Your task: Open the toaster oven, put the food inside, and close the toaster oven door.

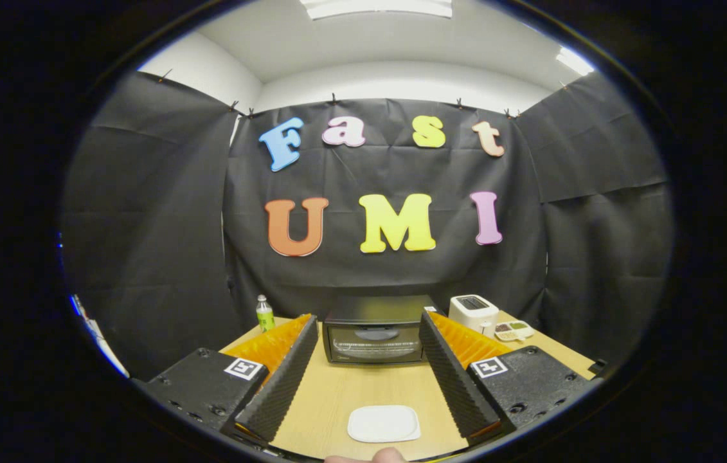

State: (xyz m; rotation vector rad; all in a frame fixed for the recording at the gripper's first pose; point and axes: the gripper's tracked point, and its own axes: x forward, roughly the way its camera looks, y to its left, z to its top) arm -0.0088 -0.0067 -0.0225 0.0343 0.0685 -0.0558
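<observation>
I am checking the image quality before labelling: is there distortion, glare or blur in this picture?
Gripper view: strong fisheye bending, so the light wooden table edges and the booth walls curve; the ceiling lights are overexposed; faint reflections lie on the glass door of the black toaster oven; the white rectangular plate and the open gripper fingers look sharp.

Table point(337, 399): oven point(374, 331), plate point(383, 424), toaster point(474, 312)

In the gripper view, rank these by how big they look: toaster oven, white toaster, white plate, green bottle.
1. toaster oven
2. white plate, though it lies nearest the open gripper, which flatters it
3. white toaster
4. green bottle
</observation>
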